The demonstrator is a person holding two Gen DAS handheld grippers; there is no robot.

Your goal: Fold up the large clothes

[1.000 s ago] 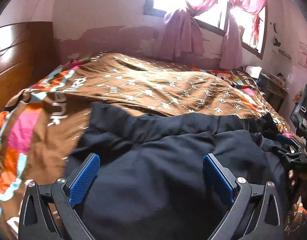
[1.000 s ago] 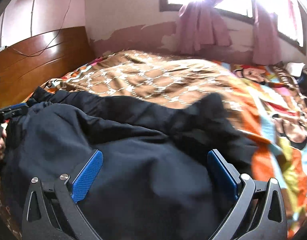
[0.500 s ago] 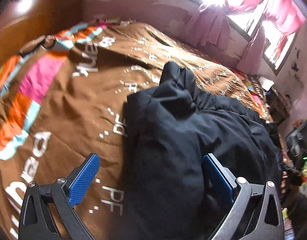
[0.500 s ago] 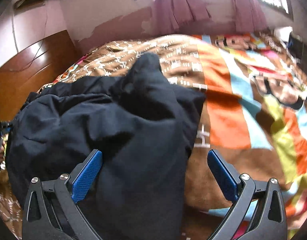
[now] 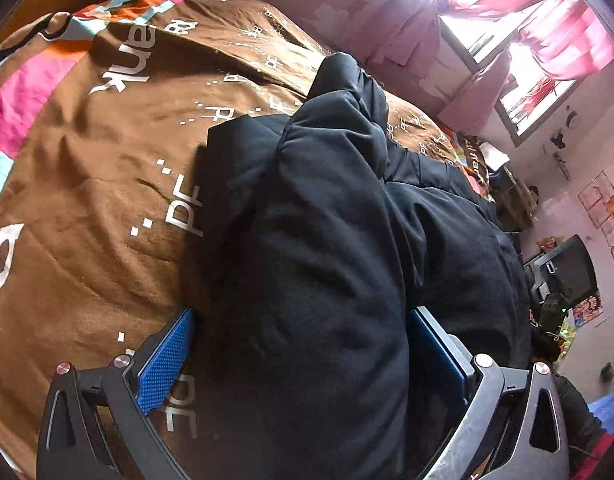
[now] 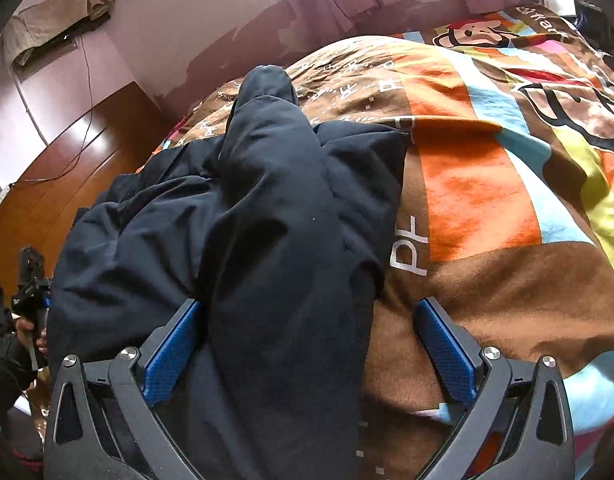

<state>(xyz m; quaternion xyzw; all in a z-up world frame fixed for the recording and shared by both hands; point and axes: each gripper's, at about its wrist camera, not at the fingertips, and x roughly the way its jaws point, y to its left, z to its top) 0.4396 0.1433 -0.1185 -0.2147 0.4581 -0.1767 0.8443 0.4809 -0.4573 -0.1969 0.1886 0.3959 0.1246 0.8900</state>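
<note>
You had the dark padded jacket [image 5: 327, 240] lying on the bed, on the brown patterned blanket [image 5: 87, 168], with a sleeve or edge bunched up and reaching toward 12 o'clock in both wrist views. Your left hand-held gripper [image 5: 303, 356] stood wide, its blue pads either side of a thick roll of jacket fabric (whether the pads were actually pressing the cloth, I could not tell). Your right hand-held gripper [image 6: 307, 344] was wide too: the pad at 9 o'clock lay against the jacket [image 6: 235, 240], while the pad at 3 o'clock stood apart from it over bare blanket [image 6: 487, 280]. As a judgement, the fold was only partly made: the sides seemed drawn inward into a long heap, yet the cloth was rumpled, not flat, and no neat rectangle showed. What seemed left for you was to smooth the bulk, settle the raised part at 12 o'clock, and fold the length over.
</note>
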